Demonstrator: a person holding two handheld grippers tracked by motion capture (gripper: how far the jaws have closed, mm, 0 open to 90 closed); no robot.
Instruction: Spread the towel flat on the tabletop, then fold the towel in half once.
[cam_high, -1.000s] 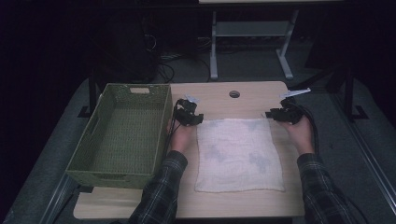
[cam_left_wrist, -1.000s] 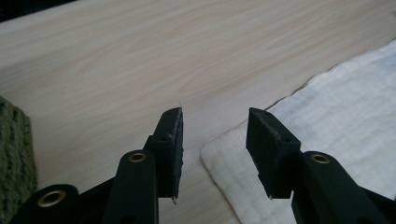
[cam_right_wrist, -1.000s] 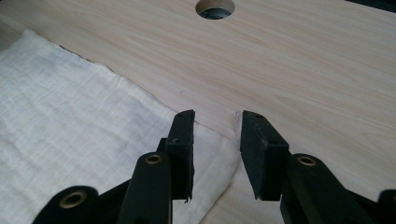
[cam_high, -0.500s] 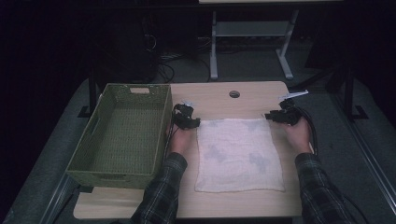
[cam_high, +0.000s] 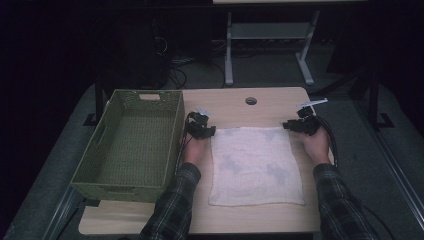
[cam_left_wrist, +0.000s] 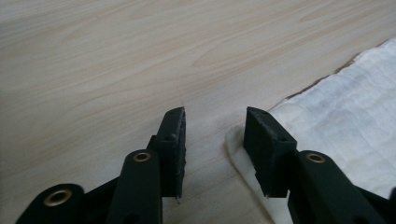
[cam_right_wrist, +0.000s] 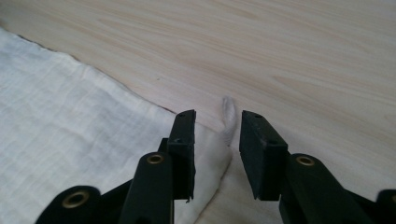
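A white cloth (cam_high: 256, 165) lies spread flat on the wooden table (cam_high: 230, 107). My left gripper (cam_high: 207, 131) sits at its far left corner. In the left gripper view the gripper (cam_left_wrist: 214, 140) is open, and the cloth's corner (cam_left_wrist: 236, 149) lies between the jaws, under the right one. My right gripper (cam_high: 289, 125) is at the far right corner. In the right gripper view that gripper (cam_right_wrist: 217, 135) is open too, with the puckered cloth corner (cam_right_wrist: 227, 122) in the gap.
A green woven basket (cam_high: 131, 142) with nothing in it stands at the table's left, close beside my left hand. A cable hole (cam_high: 251, 100) is in the tabletop beyond the cloth. Metal stand legs (cam_high: 267, 45) stand on the floor behind the table.
Both grippers have edged inward and down onto the cloth's far corners. The cloth has not moved.
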